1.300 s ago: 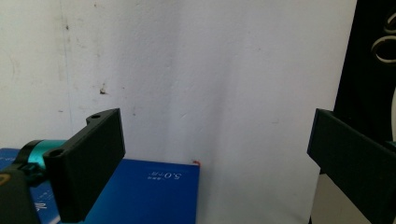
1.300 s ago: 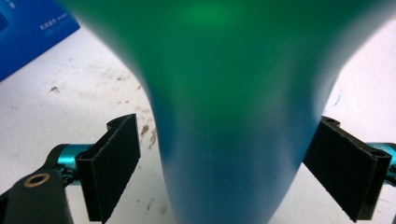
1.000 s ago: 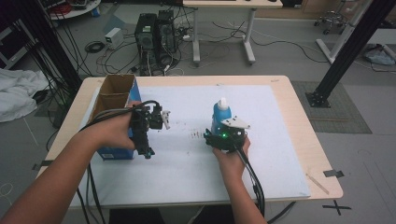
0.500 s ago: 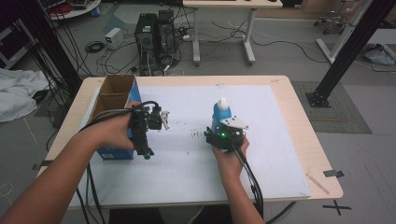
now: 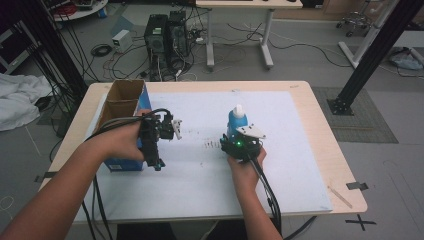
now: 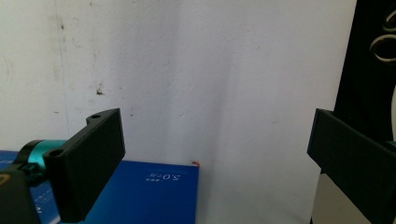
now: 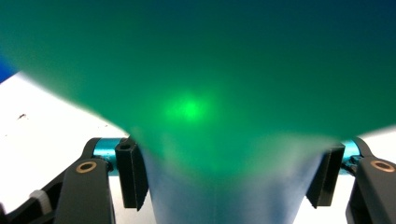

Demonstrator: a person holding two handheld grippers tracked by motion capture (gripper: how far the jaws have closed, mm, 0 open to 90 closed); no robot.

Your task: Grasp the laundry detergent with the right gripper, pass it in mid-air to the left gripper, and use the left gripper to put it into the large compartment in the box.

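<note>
Right claw pinches the blue plastic bottle with a white cap, jaws pressed on either side of its body in the right gripper view; the bottle stands upright near the middle of the white-covered wooden surface; left claw is spread wide, holding nothing, just beside the blue cardboard box with open brown flaps at the surface's left edge; the box's blue panel bears small white print, of which only "5.0" is readable, seen inverted.

One bottle, one box, one white mat, and two grippers, left and right, on one surface.
</note>
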